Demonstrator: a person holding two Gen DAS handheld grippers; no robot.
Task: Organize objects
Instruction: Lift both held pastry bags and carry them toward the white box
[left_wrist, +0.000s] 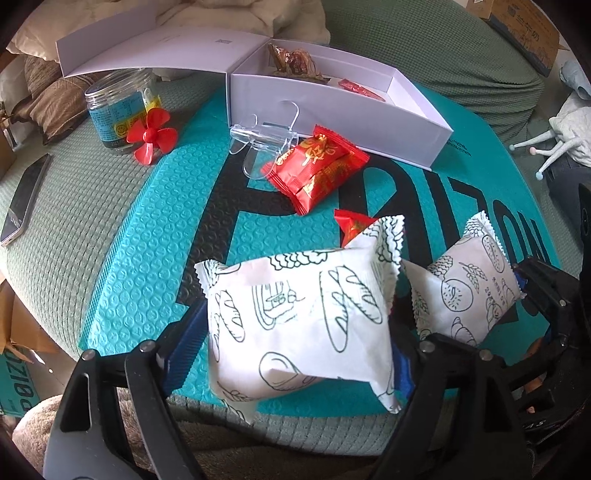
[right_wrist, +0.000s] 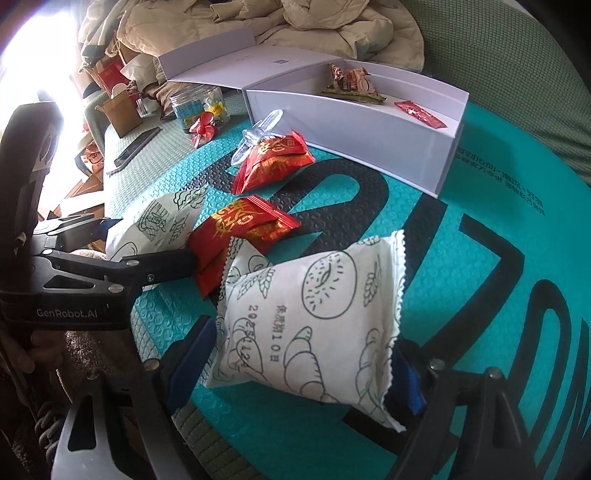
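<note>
Lying between each gripper's wide jaws is a white bread packet: one (left_wrist: 299, 321) inside the left gripper (left_wrist: 295, 350), another (right_wrist: 314, 317) inside the right gripper (right_wrist: 295, 369); whether the pads still press I cannot tell. Both packets run crosswise, jaw to jaw, on the teal mat (left_wrist: 147, 221). Ahead lies the open white box (left_wrist: 332, 107), nearer the right gripper, past two red packets (right_wrist: 273, 162)

White bread packets (left_wrist: 299, 325) (right_wrist: 314, 321), red snack packets (left_wrist: 317, 166), open white box (left_wrist: 332, 96)
</note>
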